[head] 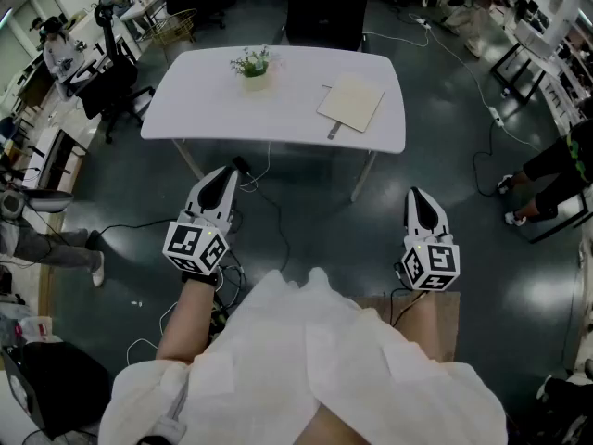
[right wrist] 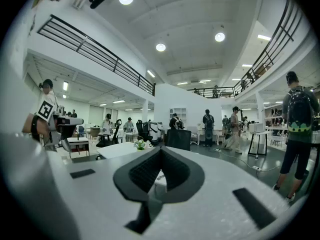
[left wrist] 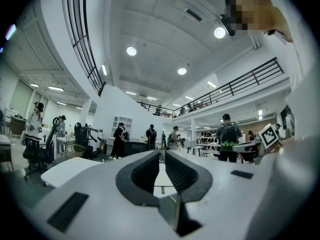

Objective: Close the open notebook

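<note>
The notebook (head: 352, 100) lies flat as one cream rectangle on the right part of the white table (head: 213, 109), with a small dark pen-like thing (head: 334, 130) at its near edge. Both grippers hang level over the dark floor, well short of the table. My left gripper (head: 232, 170) points at the table's near left; a narrow gap between its jaws (left wrist: 162, 154) shows the table top, and nothing is held. My right gripper (head: 419, 193) is shut and empty, its tips meeting (right wrist: 160, 151). The table (right wrist: 120, 149) shows to its left.
A small potted plant (head: 252, 66) stands at the table's far middle. A black chair (head: 324, 7) sits behind the table. Cables (head: 278, 230) trail over the floor under and around it. People sit at desks on the left (head: 56, 54), and another person stands at the right (head: 556, 170).
</note>
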